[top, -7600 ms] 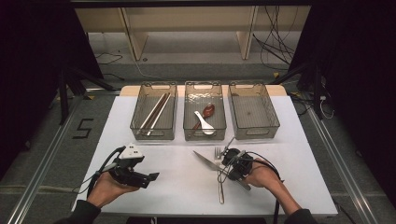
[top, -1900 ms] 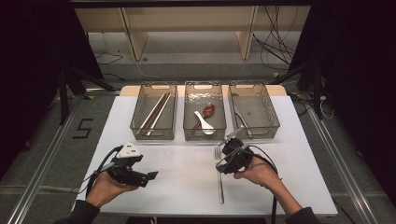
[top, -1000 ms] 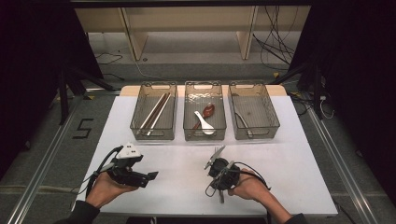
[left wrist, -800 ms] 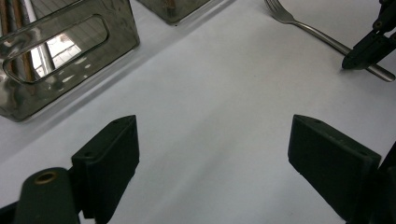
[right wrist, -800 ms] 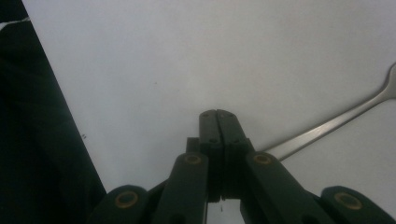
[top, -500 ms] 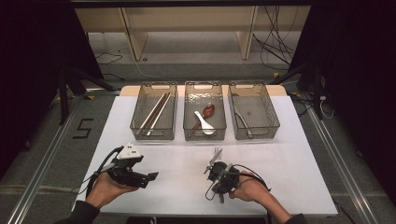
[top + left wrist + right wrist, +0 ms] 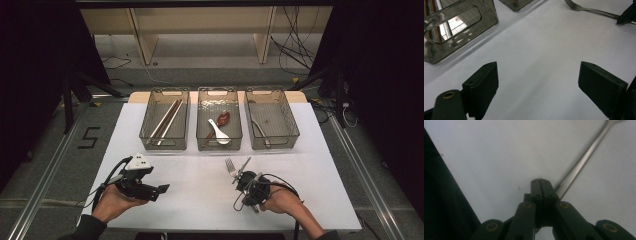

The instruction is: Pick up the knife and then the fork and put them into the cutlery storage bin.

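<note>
A white worktop [image 7: 200,200] carries three clear bins in a row at its far side. The left bin [image 7: 165,120] holds long chopsticks [image 7: 167,120]; the middle bin [image 7: 219,120] holds a white spoon [image 7: 218,131] and a red-brown spoon [image 7: 223,118]; the right bin [image 7: 271,120] holds a slim metal utensil [image 7: 260,132]. At the near edge a person's two hands each work a handheld tool. The left claw [image 7: 162,189] rests low over bare worktop, its black jaws wide apart with nothing between them. The right claw [image 7: 243,176] has its jaws pressed together, clamped on the handle of a metal fork [image 7: 231,166]. The fork sits in front of the middle bin, tines pointing toward the bins, its handle running back under the right claw.
</note>
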A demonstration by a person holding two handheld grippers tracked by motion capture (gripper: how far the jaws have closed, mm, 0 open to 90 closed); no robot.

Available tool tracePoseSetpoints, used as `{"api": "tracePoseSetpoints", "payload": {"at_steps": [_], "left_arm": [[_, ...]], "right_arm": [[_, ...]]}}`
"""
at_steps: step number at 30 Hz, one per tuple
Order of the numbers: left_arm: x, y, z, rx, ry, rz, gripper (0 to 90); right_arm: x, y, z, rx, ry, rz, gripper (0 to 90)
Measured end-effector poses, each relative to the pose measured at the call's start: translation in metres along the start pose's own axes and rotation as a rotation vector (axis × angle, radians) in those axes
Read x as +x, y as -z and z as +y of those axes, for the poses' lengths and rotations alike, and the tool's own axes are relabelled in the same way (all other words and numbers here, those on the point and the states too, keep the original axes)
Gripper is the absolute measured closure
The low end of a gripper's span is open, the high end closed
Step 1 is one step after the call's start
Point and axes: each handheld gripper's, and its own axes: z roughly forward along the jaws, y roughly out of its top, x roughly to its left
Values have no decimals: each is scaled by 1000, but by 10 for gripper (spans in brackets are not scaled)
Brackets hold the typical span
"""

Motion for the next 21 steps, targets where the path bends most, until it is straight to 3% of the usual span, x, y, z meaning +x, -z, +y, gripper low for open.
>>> {"api": "tracePoseSetpoints", "payload": {"at_steps": [11,16,21], "left_arm": [[0,-2,1,1,0,-1,161],[0,-1,0,2,-2,2,161],[1,0,0,2,-2,4,161]], "right_arm": [[-28,7,-15,21,-85,-39,900],[-36,8,-16,19,-107,-20,900],[-36,22,-9,-52,-109,-9,788]]}}
